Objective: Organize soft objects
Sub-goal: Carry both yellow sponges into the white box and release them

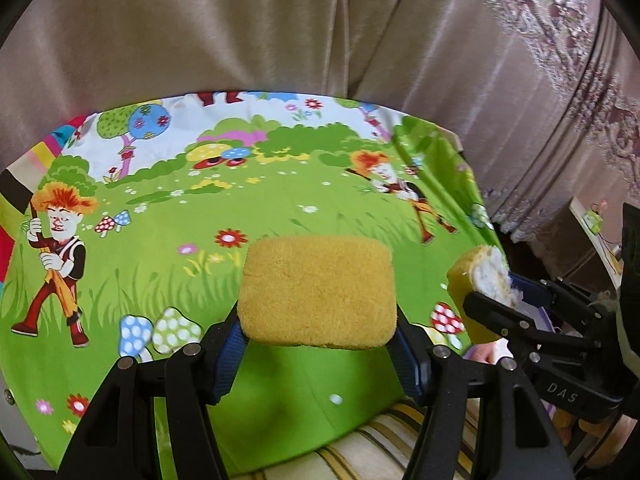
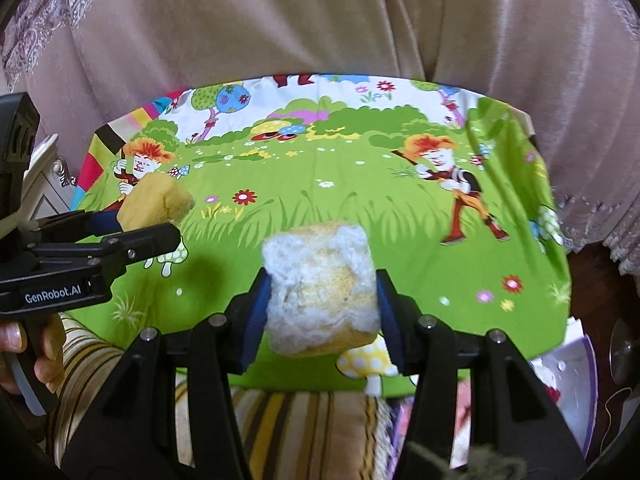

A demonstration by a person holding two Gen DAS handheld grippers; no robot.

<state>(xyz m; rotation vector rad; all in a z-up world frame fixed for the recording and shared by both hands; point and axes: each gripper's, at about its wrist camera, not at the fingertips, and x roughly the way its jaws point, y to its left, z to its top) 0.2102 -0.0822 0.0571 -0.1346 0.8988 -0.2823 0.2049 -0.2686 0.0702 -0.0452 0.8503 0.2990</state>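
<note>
My left gripper (image 1: 318,320) is shut on a yellow sponge (image 1: 318,290), held flat above the cartoon-print green cloth (image 1: 240,208). My right gripper (image 2: 320,304) is shut on a second sponge (image 2: 320,286) that is yellow with a worn whitish face. Both sponges hang in the air over the near part of the cloth. In the left wrist view the right gripper (image 1: 486,312) shows at the right with its whitish sponge (image 1: 480,280). In the right wrist view the left gripper (image 2: 160,222) shows at the left with the yellow sponge (image 2: 156,202).
The cloth covers a small table backed by beige curtains (image 1: 240,32). A striped cushion (image 2: 304,424) lies below the near edge. A hand (image 2: 24,354) grips the left tool's handle. White and purple items (image 2: 568,384) sit at the lower right.
</note>
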